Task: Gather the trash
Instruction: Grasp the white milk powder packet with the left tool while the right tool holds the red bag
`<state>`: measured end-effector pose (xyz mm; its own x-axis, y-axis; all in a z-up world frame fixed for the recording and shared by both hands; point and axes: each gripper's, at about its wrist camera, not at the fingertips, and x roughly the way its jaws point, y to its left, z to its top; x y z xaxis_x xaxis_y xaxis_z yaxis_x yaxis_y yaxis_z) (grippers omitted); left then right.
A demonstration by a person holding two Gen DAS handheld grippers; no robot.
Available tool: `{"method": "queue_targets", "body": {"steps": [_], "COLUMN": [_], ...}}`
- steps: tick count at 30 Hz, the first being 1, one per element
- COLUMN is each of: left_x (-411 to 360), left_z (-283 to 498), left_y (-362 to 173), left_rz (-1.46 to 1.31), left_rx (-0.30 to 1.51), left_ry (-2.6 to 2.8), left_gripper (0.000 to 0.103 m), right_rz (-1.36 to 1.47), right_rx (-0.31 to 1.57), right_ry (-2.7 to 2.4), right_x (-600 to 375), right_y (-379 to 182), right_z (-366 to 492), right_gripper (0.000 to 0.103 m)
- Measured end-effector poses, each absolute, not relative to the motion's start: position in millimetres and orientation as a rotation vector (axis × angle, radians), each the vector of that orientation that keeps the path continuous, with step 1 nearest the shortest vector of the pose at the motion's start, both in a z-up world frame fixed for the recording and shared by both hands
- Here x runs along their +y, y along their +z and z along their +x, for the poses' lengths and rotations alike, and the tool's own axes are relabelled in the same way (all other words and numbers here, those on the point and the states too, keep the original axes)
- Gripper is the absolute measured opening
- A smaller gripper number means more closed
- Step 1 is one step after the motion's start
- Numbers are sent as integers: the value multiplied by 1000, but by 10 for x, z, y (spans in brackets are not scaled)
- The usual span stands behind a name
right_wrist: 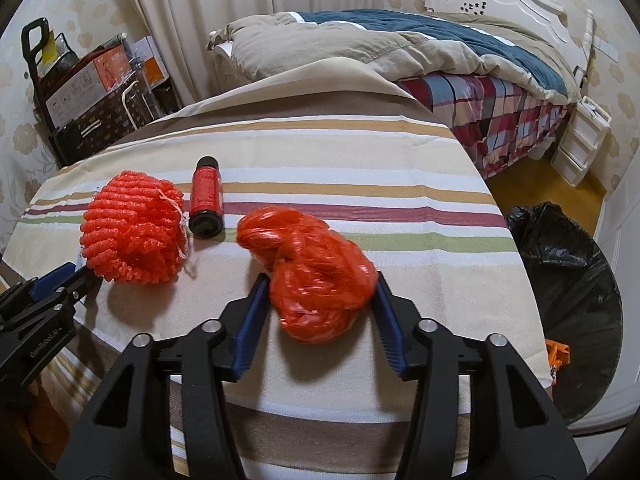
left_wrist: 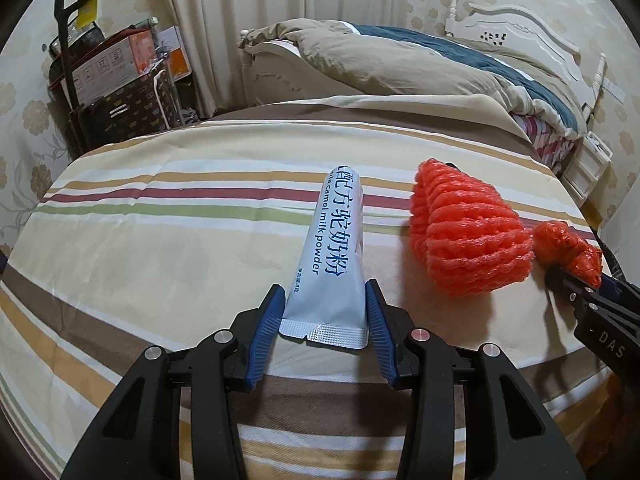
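Note:
My left gripper (left_wrist: pixel 326 294) is shut on a pale blue camel milk powder sachet (left_wrist: pixel 334 252), whose far end rests on the striped tablecloth (left_wrist: pixel 160 220). My right gripper (right_wrist: pixel 320 284) is shut on a crumpled red plastic bag (right_wrist: pixel 316 272), also seen in the left wrist view (left_wrist: pixel 568 248). An orange foam fruit net (left_wrist: pixel 460 236) lies between the two grippers, at the left in the right wrist view (right_wrist: pixel 132 228). A small red bottle (right_wrist: pixel 206 196) lies on its side beyond the net.
A bin lined with a black bag (right_wrist: pixel 568 280) stands on the floor right of the table. A bed with rumpled quilts (right_wrist: pixel 400 48) is behind the table. Boxes and a trolley (left_wrist: pixel 112 76) stand at the back left.

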<state>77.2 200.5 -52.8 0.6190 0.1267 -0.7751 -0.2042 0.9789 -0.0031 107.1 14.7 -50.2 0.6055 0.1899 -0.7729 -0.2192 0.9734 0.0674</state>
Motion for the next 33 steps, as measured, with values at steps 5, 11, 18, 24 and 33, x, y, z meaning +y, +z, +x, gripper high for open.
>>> {"method": "queue_targets", "body": {"steps": [5, 11, 18, 24, 33], "left_x": [2036, 2053, 2077, 2076, 1956], "left_z": [746, 712, 681, 638, 474], "left_y": [-522, -512, -495, -482, -404], "left_rz": [-93, -93, -89, -90, -92], "left_rx": [877, 872, 865, 863, 843], "left_ry": [202, 213, 216, 217, 198], "left_gripper": [44, 44, 44, 44, 44], "right_rz": [-65, -22, -13, -18, -13], "right_rx": [897, 894, 884, 879, 871], "right_ry": [239, 235, 238, 245, 246], "right_x": [216, 157, 144, 139, 70], "right_y": [-508, -501, -484, -472, -458], "right_z": [1103, 1175, 1142, 1037, 824], "right_gripper": [66, 64, 47, 46, 46]}}
